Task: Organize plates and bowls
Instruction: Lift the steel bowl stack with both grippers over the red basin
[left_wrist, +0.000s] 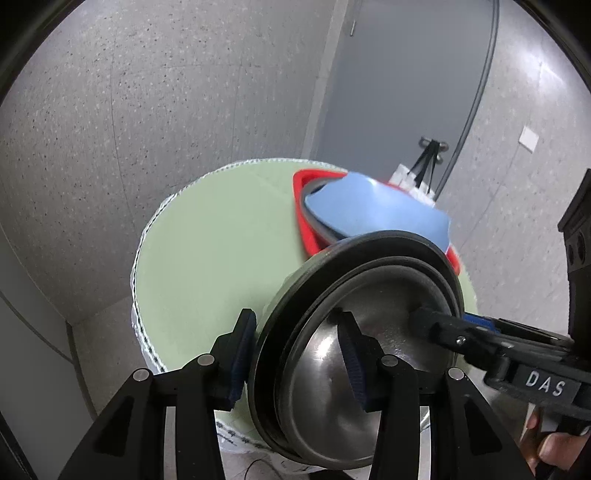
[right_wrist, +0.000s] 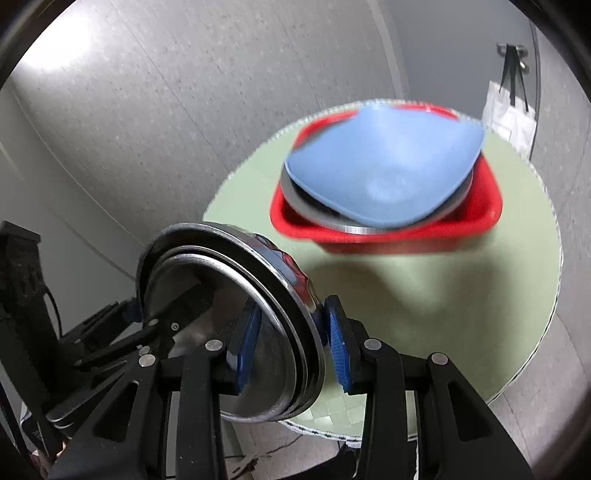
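A stack of nested steel bowls (left_wrist: 354, 354) (right_wrist: 236, 325) is held tilted on edge above the near edge of a round green table (left_wrist: 207, 258) (right_wrist: 424, 295). My left gripper (left_wrist: 295, 363) is shut on the stack's rim, one finger outside, one inside. My right gripper (right_wrist: 295, 341) is shut on the opposite rim; it also shows in the left wrist view (left_wrist: 439, 328). Farther back, a red square basin (left_wrist: 304, 221) (right_wrist: 476, 221) holds a steel plate (right_wrist: 321, 216) with a blue square plate (left_wrist: 373, 210) (right_wrist: 384, 166) on top.
Speckled grey floor (left_wrist: 147, 110) surrounds the table. A grey door (left_wrist: 406, 74) stands behind, with a white bag (right_wrist: 509, 118) hanging from a hook (right_wrist: 511, 50). The person's hand (left_wrist: 554, 446) shows at lower right.
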